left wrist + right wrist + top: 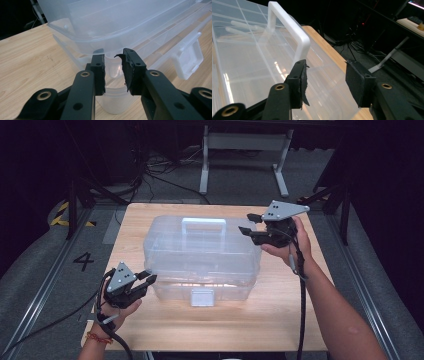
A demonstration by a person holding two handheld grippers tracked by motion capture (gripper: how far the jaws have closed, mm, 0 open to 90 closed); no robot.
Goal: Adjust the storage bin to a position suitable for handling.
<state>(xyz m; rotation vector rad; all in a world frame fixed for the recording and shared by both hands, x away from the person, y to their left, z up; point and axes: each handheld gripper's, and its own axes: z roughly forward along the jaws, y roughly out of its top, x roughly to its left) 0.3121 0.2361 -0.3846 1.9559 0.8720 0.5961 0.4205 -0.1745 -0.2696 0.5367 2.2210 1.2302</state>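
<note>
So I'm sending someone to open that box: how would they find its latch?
On the wooden table stands a clear plastic storage box with a white handle on its lid. The latch is the small white flap midway along the box's near side, the lone opaque part down low.

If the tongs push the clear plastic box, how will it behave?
The clear plastic box looks empty, so it is probably light and may slide on the smooth wooden table. Its glossy thin walls may flex and feel slippery.
</note>
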